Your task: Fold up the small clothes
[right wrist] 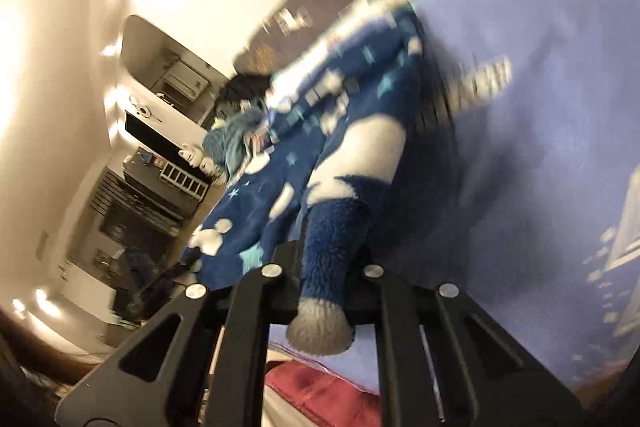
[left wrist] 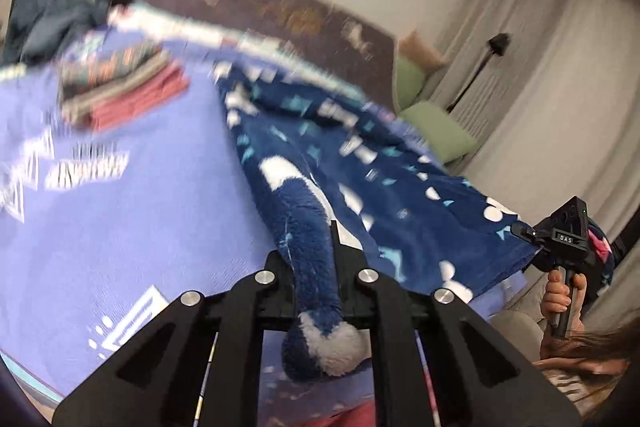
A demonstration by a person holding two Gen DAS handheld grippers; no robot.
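Left wrist view: left gripper (left wrist: pixel 316 267) clamped on the blue fleece garment (left wrist: pixel 320 167).
Right gripper (right wrist: pixel 324 267): clamped on same fleece.
Writing: "DAS" label (left wrist: pixel 566 238) on right gripper's body.

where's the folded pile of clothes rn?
Left wrist view, upper left: the folded pile sits on the purple bedspread, left of the blue fleece garment and near the crumpled dark clothes by the headboard.

Bed (left wrist: pixel 168 211) under lilac patterned cover, navy starred fleece garment (left wrist: pixel 360 163) spread across it, folded stack (left wrist: pixel 124 87) near far side, dark clothes pile (left wrist: pixel 56 15) at corner
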